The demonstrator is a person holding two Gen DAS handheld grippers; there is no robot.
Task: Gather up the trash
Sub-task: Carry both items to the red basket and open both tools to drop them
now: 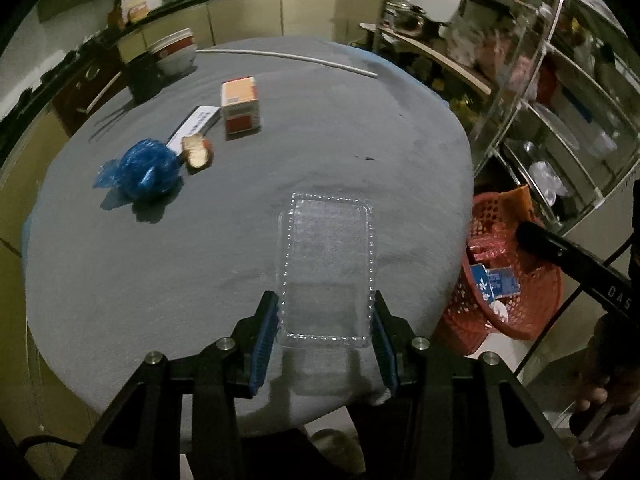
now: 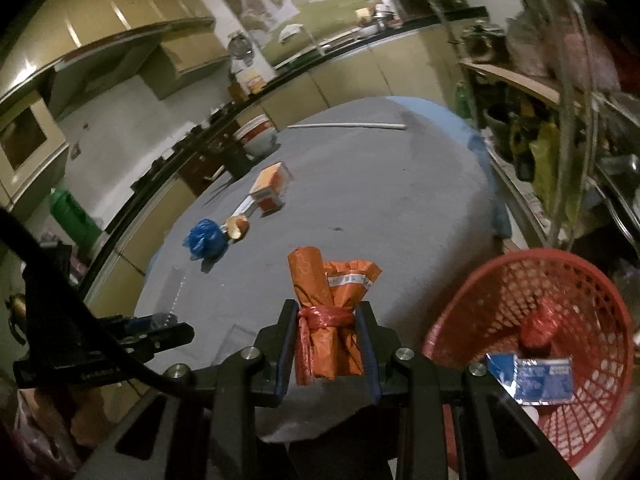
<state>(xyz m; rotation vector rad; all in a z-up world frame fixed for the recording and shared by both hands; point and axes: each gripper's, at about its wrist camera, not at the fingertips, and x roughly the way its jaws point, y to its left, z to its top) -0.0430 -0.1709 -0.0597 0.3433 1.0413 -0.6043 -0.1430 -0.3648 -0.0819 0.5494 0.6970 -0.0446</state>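
My left gripper (image 1: 325, 332) is shut on a clear plastic clamshell tray (image 1: 326, 264), its near end between the blue pads, above the grey table (image 1: 200, 264). My right gripper (image 2: 328, 344) is shut on an orange wrapper bundle (image 2: 328, 304) tied with red plastic, held over the table's near edge. A red mesh basket (image 2: 560, 280) stands right of the table and holds a blue packet (image 2: 532, 376) and a red bag (image 2: 540, 324); the basket also shows in the left wrist view (image 1: 532, 304). A blue plastic bag (image 1: 140, 172), a bread piece (image 1: 197, 151) and an orange box (image 1: 240, 106) lie on the table.
A white flat packet (image 1: 196, 122) lies beside the box. A white rod (image 1: 288, 56) and stacked bowls (image 1: 174, 50) sit at the table's far side. A metal shelf rack (image 1: 560, 120) stands on the right, behind the basket. Kitchen cabinets run along the back.
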